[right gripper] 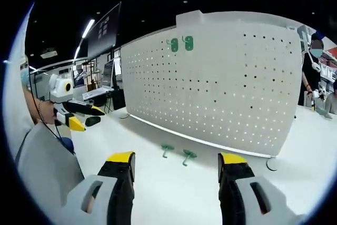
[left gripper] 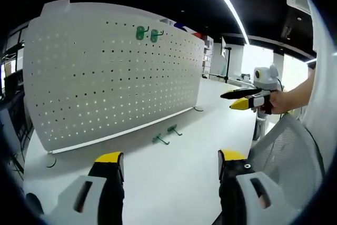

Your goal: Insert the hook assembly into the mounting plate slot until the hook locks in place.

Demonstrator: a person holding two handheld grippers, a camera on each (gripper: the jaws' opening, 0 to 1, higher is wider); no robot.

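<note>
A white table (left gripper: 174,183) runs through a dim office with ceiling light strips. On it stands the white pegboard (left gripper: 113,75), upright, its long side lying along the table. High on the pegboard hang two green hooks (left gripper: 147,34), side by side. Just in front of the pegboard's foot lie two more green hooks (left gripper: 167,134) on the table, stems pointing away from the board. The left gripper (left gripper: 171,164) is spread wide, holding nothing; the right gripper (right gripper: 175,164) likewise gapes unloaded, well back from the pegboard.
</note>
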